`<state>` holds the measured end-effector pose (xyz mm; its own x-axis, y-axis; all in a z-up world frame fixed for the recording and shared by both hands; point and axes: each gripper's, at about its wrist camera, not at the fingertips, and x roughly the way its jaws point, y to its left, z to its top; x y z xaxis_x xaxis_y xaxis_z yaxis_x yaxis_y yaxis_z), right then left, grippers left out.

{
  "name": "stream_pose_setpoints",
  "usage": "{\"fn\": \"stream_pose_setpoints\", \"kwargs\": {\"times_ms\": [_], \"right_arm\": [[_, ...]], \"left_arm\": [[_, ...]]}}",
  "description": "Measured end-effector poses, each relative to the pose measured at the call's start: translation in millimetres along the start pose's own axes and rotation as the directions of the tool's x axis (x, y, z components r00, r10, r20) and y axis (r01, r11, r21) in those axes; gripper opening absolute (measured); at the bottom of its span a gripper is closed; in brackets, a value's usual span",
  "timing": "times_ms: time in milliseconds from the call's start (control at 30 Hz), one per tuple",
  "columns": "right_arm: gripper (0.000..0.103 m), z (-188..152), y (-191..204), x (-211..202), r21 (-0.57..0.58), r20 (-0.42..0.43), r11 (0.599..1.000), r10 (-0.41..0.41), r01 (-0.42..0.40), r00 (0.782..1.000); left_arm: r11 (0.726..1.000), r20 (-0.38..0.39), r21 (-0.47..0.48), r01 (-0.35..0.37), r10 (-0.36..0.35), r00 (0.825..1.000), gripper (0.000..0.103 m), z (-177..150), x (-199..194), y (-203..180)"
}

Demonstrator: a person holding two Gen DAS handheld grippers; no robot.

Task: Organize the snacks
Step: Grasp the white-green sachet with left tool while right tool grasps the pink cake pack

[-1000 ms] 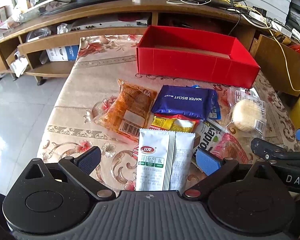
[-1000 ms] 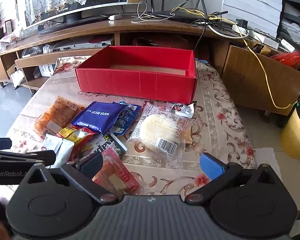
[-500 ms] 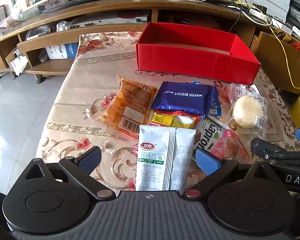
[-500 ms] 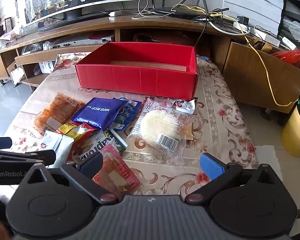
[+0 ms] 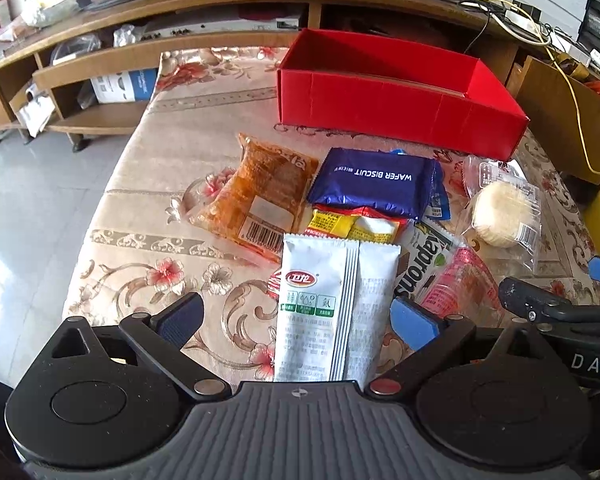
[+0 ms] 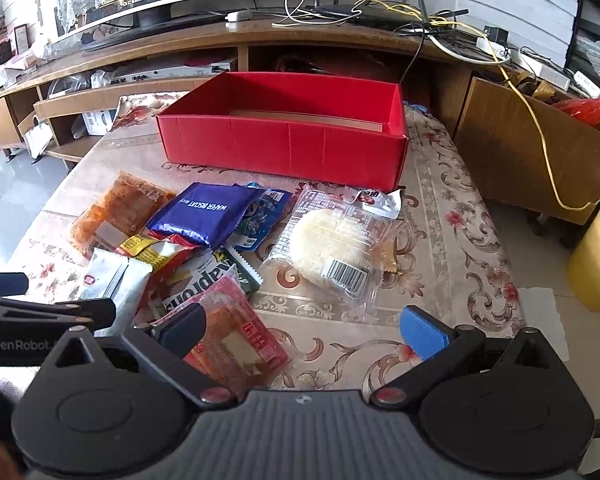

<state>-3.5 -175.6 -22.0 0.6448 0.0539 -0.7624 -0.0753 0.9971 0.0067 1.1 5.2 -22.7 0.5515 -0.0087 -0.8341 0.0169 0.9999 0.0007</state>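
My left claw (image 5: 296, 316) hangs wide open and empty, its blue pads either side of the white sachet (image 5: 332, 308) that lies flat on the bench (image 5: 148, 184) nearest me. My right claw (image 6: 300, 330) is just as open and holds nothing, its left pad over the pink packet (image 6: 228, 336). To take the sachet well, I judge I should lower the left claw square across its narrow width and pinch mid-body, since thin foil slips and buckles. The rest of the pile sits beyond: orange pouch (image 5: 260, 196), blue wafer pack (image 5: 372, 184), round cake (image 6: 332, 244). The red box (image 6: 284, 140), seemingly empty, waits at the far end.
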Motion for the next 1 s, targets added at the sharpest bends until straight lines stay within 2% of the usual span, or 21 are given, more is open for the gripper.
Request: {"fn": "stream_pose_setpoints", "kwargs": {"times_ms": [433, 667, 800, 1000], "right_arm": [[0.102, 3.3, -9.6, 7.6, 0.018, -0.032, 0.999, 0.026, -0.026, 0.999], [0.102, 1.5, -10.4, 10.5, -0.031, -0.047, 0.998, 0.048, -0.05, 0.998], [0.102, 1.1, -7.8, 15.3, -0.063, -0.063, 0.995, 0.075, -0.079, 0.995], [0.102, 3.6, 5.7, 23.5, -0.164, -0.101, 0.977, 0.12, -0.135, 0.988]], "left_arm": [[0.999, -0.053, 0.038, -0.01, 0.012, 0.999, 0.103, -6.3, 16.0, -4.5], [0.997, -0.091, 0.078, -0.03, 0.037, 0.995, 0.102, -11.3, 32.6, -7.7], [0.997, -0.125, 0.072, -0.01, 0.019, 0.992, 0.096, -12.1, 40.3, -6.3], [0.999, -0.112, 0.051, -0.001, 0.007, 0.994, 0.084, -9.8, 36.9, 0.0]]}}
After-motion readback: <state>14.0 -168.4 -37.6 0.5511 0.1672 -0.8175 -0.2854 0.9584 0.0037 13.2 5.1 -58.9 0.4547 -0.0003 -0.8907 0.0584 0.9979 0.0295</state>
